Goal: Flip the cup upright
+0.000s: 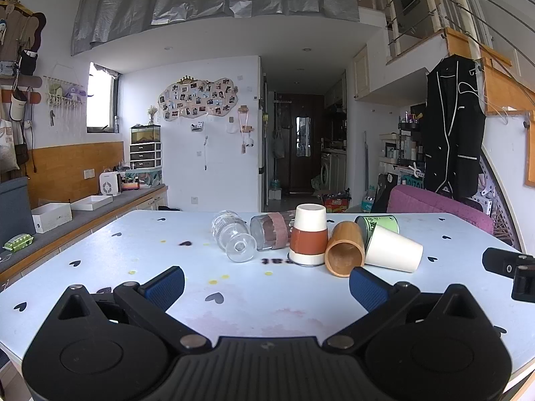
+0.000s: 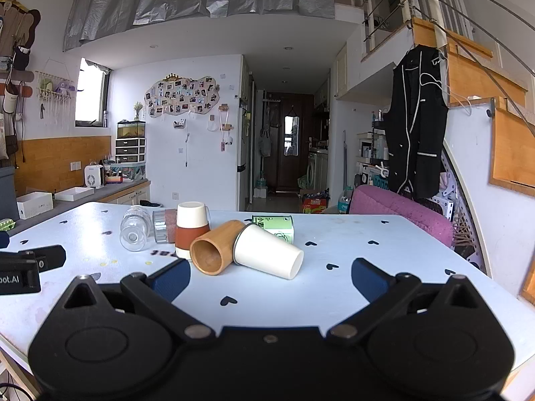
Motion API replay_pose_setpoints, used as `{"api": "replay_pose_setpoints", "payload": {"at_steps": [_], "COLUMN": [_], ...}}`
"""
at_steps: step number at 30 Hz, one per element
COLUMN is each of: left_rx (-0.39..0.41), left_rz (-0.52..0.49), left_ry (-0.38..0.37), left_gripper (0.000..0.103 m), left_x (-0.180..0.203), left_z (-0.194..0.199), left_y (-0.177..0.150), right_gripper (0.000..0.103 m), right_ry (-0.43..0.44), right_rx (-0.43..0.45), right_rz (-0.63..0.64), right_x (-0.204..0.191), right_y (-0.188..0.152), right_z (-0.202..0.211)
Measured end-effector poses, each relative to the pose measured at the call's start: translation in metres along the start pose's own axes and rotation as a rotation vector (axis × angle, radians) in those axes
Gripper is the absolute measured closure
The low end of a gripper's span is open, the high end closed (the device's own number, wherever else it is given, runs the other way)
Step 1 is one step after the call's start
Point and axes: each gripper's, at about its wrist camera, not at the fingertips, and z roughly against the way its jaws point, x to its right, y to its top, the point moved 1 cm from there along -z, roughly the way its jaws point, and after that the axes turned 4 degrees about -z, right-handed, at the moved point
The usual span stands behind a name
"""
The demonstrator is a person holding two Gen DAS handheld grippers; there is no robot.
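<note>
Both grippers hang low over the pale table (image 1: 140,254), and both are empty. The left gripper (image 1: 266,285) has its blue-padded fingers (image 1: 164,287) spread wide, nothing between them, just bare tabletop with its little black hearts. Same story on the right gripper (image 2: 271,279): fingers (image 2: 369,282) wide apart, gripping nothing.

Ahead of them sits a tight huddle of cups. The white and rust-brown cup (image 1: 309,235) stands mouth-down on the table, the only one on end. To its left a clear ribbed glass (image 1: 230,237) lies on its side, foot toward the camera, and just beside that a second glass with a brownish band (image 1: 271,230) lies tipped over too, pressed up against the rust-brown cup. On the other side, a wooden cup (image 1: 346,247) lies with its open mouth facing us, wedged between the rust-brown cup and a white paper cup (image 1: 393,250), which is also on its side, its base pointing right. Behind those two, a green cup (image 1: 381,225) lies down as well, partly hidden.

From the right wrist view, the wooden cup (image 2: 215,247) and white paper cup (image 2: 267,250) lie just ahead of the fingers, touching each other. At the left edge there, a black piece of the left gripper pokes in.
</note>
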Motion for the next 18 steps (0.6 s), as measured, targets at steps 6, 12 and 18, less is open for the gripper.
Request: {"api": "replay_pose_setpoints", "payload": {"at_steps": [6,12,18], "left_rx": [-0.001,-0.003,-0.004], "left_rz": [0.000,-0.001,-0.002], "left_ry": [0.000,-0.001,0.000], "left_gripper": [0.000,0.000,0.000], "left_x": [-0.0001,0.0001,-0.0030], "left_z": [-0.0001,-0.0002,-0.0051], "left_y": [0.0000,-0.0003,-0.0040], "right_gripper": [0.000,0.000,0.000], "right_ry": [0.000,-0.001,0.000], "right_rx": [0.000,0.000,-0.001], "right_rz": [0.000,0.002,0.002], "right_x": [-0.0002,-0.0002,-0.0016], "right_y": [0.0003,0.0008,0.0015], "right_z": [0.0003,0.0005,0.0006]}}
